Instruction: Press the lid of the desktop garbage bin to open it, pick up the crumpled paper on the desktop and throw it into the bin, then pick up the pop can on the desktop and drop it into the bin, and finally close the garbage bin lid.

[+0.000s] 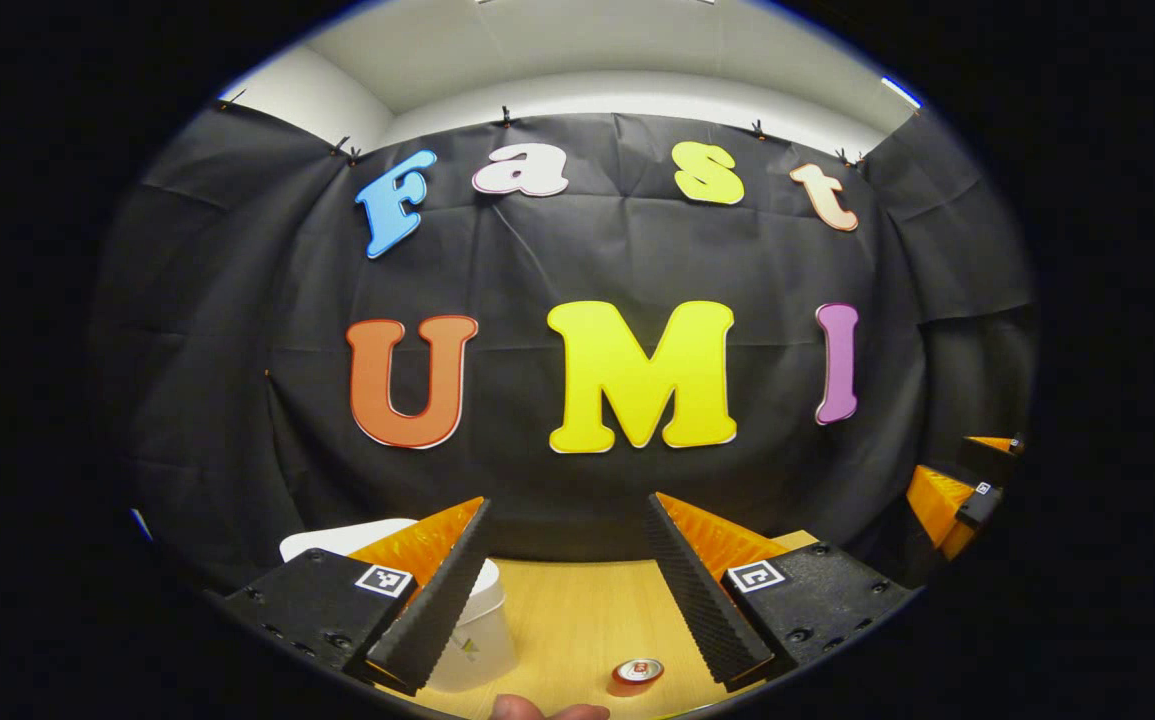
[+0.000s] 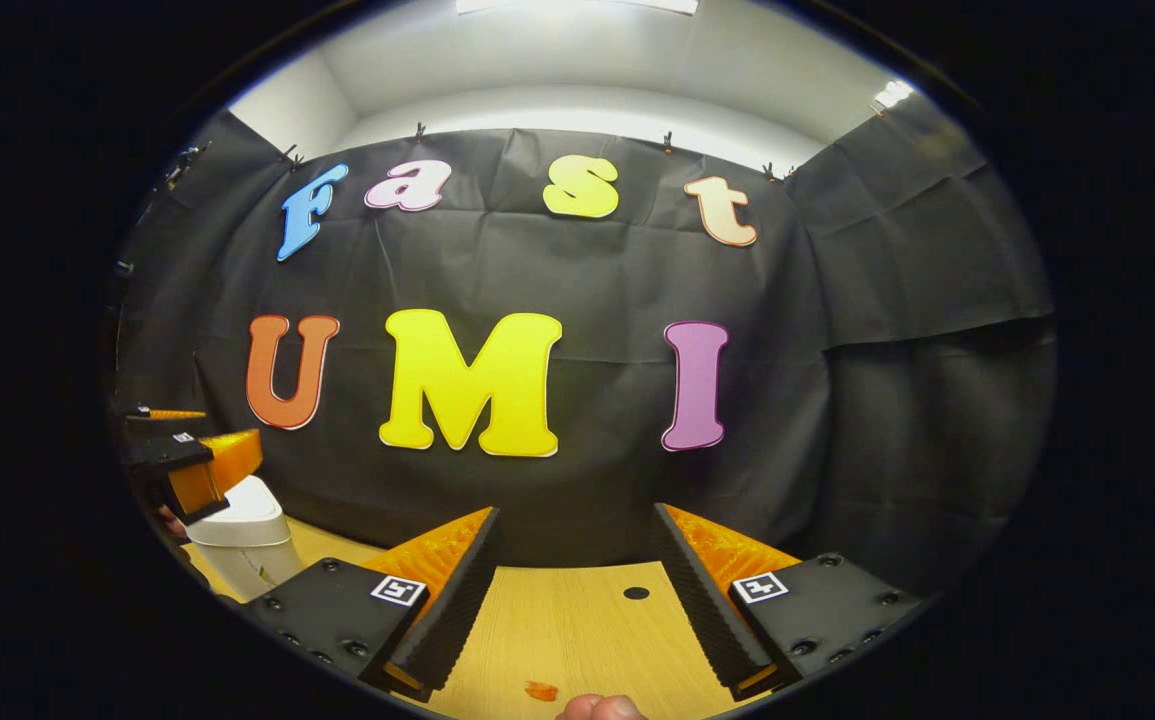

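Bright ceiling light [image 2: 577,5] glares at twelve o'clock in the right gripper view; the tabletop [image 1: 577,610] is evenly lit. Straight lines bow toward every edge; focus stays sharp centrally.

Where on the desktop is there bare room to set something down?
Bare desktop lies between the white bin and the pop can. In the right gripper view, wood around the dark hole is free, with a small orange scrap nearer. It is crowded around the bin.

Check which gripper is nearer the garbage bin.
Left. The left gripper has the garbage bin just beyond it; the right gripper sits off to the bin's side.
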The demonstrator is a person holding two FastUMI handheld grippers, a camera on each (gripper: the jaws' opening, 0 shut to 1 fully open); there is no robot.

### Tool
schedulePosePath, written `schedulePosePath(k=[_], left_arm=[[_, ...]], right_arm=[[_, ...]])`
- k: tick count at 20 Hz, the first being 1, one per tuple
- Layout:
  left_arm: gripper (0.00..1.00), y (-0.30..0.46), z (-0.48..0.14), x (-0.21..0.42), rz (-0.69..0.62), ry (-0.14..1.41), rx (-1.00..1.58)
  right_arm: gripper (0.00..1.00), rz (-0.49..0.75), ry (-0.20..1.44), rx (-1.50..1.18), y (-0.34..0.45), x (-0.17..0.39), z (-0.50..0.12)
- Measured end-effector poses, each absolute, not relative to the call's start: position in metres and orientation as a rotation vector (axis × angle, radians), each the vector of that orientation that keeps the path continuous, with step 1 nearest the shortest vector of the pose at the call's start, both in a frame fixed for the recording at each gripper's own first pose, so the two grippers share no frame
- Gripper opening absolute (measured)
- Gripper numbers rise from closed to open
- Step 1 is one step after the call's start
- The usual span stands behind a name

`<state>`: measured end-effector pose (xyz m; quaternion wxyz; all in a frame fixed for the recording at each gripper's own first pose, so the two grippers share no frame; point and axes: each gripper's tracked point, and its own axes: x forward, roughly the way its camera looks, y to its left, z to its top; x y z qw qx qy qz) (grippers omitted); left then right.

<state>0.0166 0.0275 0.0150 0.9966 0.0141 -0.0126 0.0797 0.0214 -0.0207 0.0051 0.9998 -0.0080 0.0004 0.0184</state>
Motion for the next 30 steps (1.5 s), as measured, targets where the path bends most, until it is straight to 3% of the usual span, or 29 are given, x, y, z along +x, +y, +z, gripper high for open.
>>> schedulePosePath(k=[11, 13, 14, 15, 18, 23, 24, 25, 26, 28, 30], left_arm=[[0.97, 0.123, -0.010, 0.024, 0.484, 0.070, 0.048], [0.95, 0.132, -0.018, 0.026, 0.519, 0.097, 0.043], [0.85, 0.136, -0.023, 0.027, 0.532, 0.114, 0.042], [0.90, 0.140, -0.030, 0.028, 0.534, 0.131, 0.036], [0.75, 0.149, -0.041, 0.029, 0.573, 0.159, 0.022], [0.60, 0.160, -0.063, 0.036, 0.598, 0.222, 0.008], [0.53, 0.161, -0.067, 0.038, 0.605, 0.232, 0.002], [0.53, 0.163, -0.073, 0.038, 0.613, 0.240, -0.004], [0.41, 0.166, -0.077, 0.039, 0.624, 0.246, -0.011], [0.31, 0.167, -0.088, 0.040, 0.635, 0.273, -0.036], [0.11, 0.170, -0.097, 0.038, 0.657, 0.295, -0.056]], right_arm=[[0.95, 0.064, -0.019, -0.051, -0.038, 0.030, 0.024], [0.94, 0.065, -0.013, -0.055, -0.041, 0.032, 0.023], [0.94, 0.069, -0.009, -0.058, -0.042, 0.031, 0.022], [0.94, 0.073, -0.006, -0.061, -0.042, 0.030, 0.021], [0.95, 0.079, 0.001, -0.062, -0.046, 0.030, 0.021], [0.95, 0.083, 0.028, -0.055, -0.051, 0.030, 0.013], [0.95, 0.084, 0.031, -0.056, -0.051, 0.030, 0.014], [0.95, 0.083, 0.030, -0.057, -0.052, 0.030, 0.014], [0.95, 0.084, 0.026, -0.061, -0.053, 0.030, 0.015], [0.95, 0.086, 0.024, -0.066, -0.053, 0.029, 0.016], [0.95, 0.086, 0.025, -0.071, -0.053, 0.030, 0.015]])
